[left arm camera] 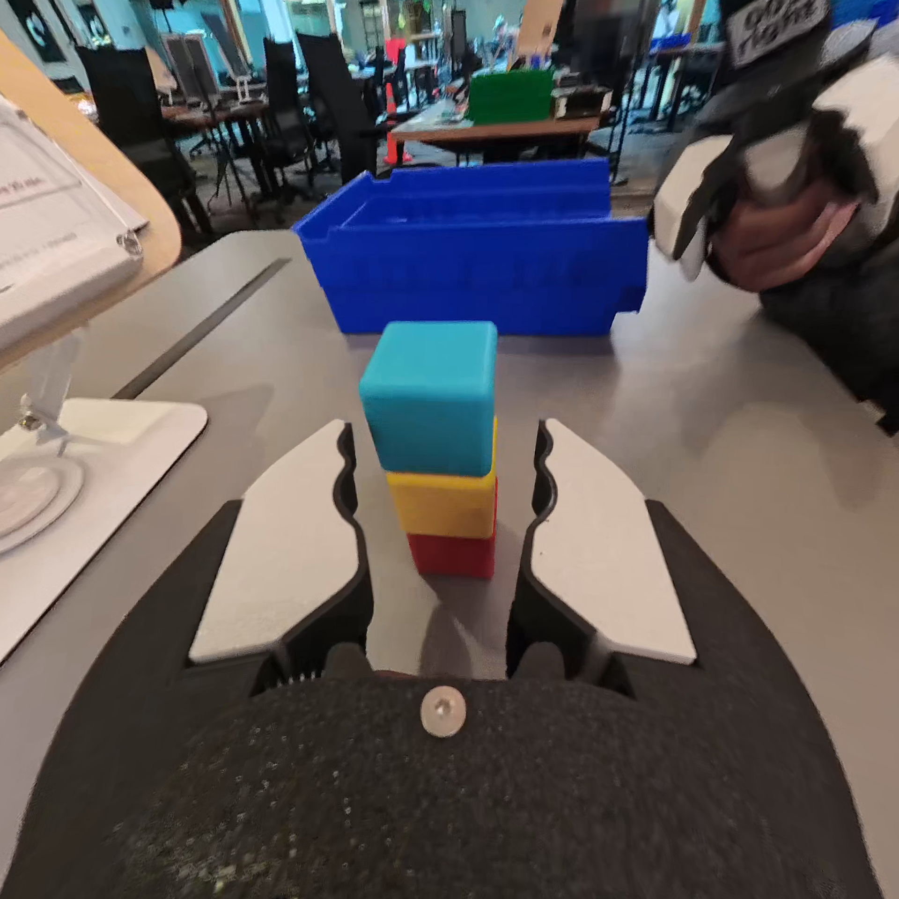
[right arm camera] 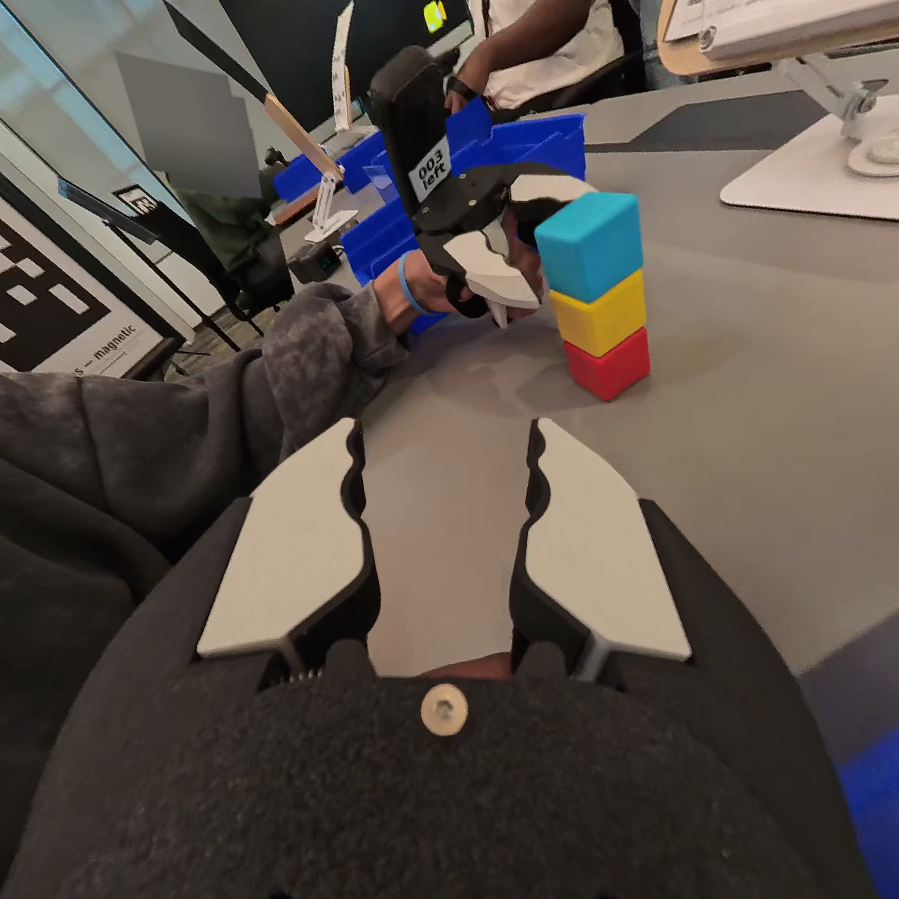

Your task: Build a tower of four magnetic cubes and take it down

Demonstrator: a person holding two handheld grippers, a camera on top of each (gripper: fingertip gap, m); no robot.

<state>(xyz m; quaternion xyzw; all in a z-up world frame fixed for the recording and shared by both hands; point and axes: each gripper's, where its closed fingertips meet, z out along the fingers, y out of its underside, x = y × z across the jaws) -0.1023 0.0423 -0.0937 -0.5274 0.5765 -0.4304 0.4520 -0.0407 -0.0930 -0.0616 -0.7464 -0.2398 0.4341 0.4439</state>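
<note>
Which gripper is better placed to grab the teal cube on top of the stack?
Left. The left gripper is open with the teal cube lined up between its fingers, while the right gripper is open over bare table, off to the side.

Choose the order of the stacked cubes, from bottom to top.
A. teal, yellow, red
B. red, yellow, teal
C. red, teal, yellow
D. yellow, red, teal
B: the red cube sits on the grey table, the yellow cube rests on it, and the teal cube tops the stack.
</note>
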